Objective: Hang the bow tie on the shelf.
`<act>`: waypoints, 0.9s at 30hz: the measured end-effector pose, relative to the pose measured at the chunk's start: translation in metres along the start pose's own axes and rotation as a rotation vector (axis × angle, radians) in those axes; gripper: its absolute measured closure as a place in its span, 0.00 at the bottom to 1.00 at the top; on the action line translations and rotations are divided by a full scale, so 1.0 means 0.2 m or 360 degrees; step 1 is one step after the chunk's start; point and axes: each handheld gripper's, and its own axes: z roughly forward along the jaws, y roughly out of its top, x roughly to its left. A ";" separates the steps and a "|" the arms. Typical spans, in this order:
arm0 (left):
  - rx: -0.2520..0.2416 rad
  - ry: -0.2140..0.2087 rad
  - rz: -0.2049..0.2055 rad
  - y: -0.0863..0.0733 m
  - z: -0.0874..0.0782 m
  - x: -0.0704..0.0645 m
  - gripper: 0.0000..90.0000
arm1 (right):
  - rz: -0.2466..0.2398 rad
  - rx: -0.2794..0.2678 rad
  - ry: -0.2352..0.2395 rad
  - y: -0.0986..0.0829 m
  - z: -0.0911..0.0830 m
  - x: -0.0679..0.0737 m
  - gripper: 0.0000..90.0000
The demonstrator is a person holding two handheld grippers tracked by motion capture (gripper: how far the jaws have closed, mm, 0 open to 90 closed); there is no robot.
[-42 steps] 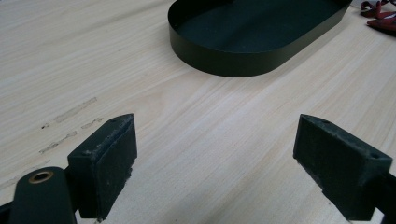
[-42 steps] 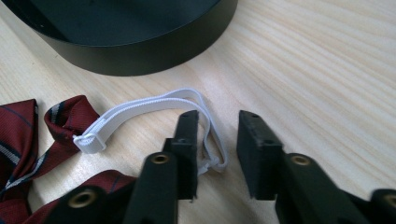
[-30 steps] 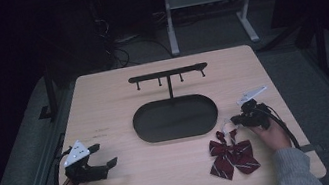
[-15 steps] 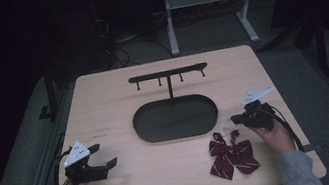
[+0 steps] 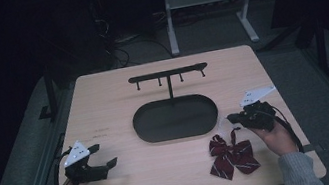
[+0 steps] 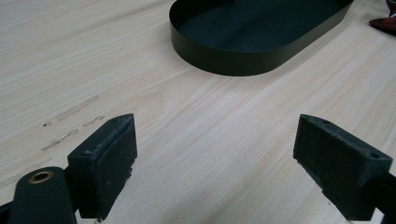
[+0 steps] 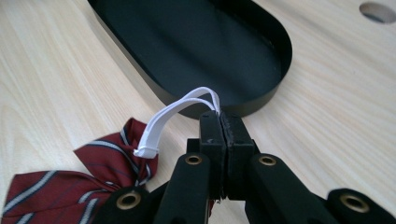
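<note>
A dark red striped bow tie (image 5: 232, 157) lies on the wooden table near the front right; its red cloth (image 7: 60, 184) shows at the lower left of the right gripper view. My right gripper (image 5: 234, 119) is shut on the bow tie's white elastic strap (image 7: 180, 114), which loops out from between the closed jaws just in front of the black oval tray (image 7: 201, 42). My left gripper (image 5: 102, 156) rests at the front left of the table, open, with bare wood between its pads (image 6: 105, 161). A corner of the bow tie (image 6: 385, 21) appears at the far right of the left gripper view.
The black oval tray (image 5: 177, 132) sits mid-table, with a black rack of several pegs (image 5: 168, 75) standing at its far side. A round hole (image 7: 377, 11) is in the tabletop beyond the tray. A white desk frame (image 5: 207, 9) stands on the floor behind.
My right gripper has shifted slightly, drawing the strap up off the bow tie. The left gripper has stayed in place.
</note>
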 end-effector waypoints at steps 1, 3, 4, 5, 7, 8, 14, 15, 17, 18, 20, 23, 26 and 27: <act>-0.0001 -0.0001 -0.0002 0.00 0.00 0.00 0.14 | -0.0016 -0.0009 0.0000 0.02 -0.01 0.02 0.98; -0.0002 0.0000 -0.0002 0.00 0.00 0.00 0.14 | -0.0034 -0.0015 -0.0004 0.03 -0.03 0.03 0.98; -0.0001 0.0001 -0.0003 0.00 0.00 0.00 0.14 | -0.0034 -0.0015 -0.0004 0.03 -0.03 0.03 0.98; 0.0001 0.0001 -0.0004 0.00 0.00 0.00 0.14 | -0.0044 -0.0021 -0.0001 0.04 -0.03 0.03 0.98; -0.0006 0.0002 -0.0008 0.00 0.00 0.00 0.14 | -0.0062 -0.0025 -0.0008 0.06 -0.05 0.06 0.98; -0.0008 0.0004 -0.0023 0.00 0.00 0.00 0.14 | -0.0062 -0.0025 -0.0008 0.06 -0.05 0.06 0.98; -0.0003 0.0010 -0.0004 0.00 0.00 0.01 0.14 | -0.0114 -0.0059 -0.0013 0.13 -0.11 0.09 0.98; -0.0004 0.0009 -0.0018 0.00 0.00 0.00 0.14 | -0.0126 -0.0072 -0.0010 0.15 -0.12 0.10 0.98; -0.0006 0.0007 -0.0018 0.00 0.00 0.00 0.14 | -0.0137 -0.0075 -0.0011 0.16 -0.12 0.11 0.98; -0.0010 0.0006 -0.0022 0.00 0.00 0.00 0.14 | -0.0137 -0.0075 -0.0011 0.16 -0.12 0.11 0.98; -0.0017 0.0004 -0.0019 0.00 0.00 0.00 0.14 | -0.0147 -0.0076 -0.0009 0.18 -0.12 0.11 0.98; -0.0021 0.0004 -0.0024 0.00 0.00 0.00 0.14 | -0.0164 -0.0090 0.0008 0.22 -0.12 0.13 0.98; -0.0027 0.0004 -0.0032 0.00 0.00 0.00 0.14 | -0.0181 -0.0094 0.0016 0.24 -0.12 0.13 0.98; -0.0030 0.0003 -0.0031 0.00 0.00 0.00 0.14 | -0.0188 -0.0093 0.0017 0.25 -0.13 0.13 0.98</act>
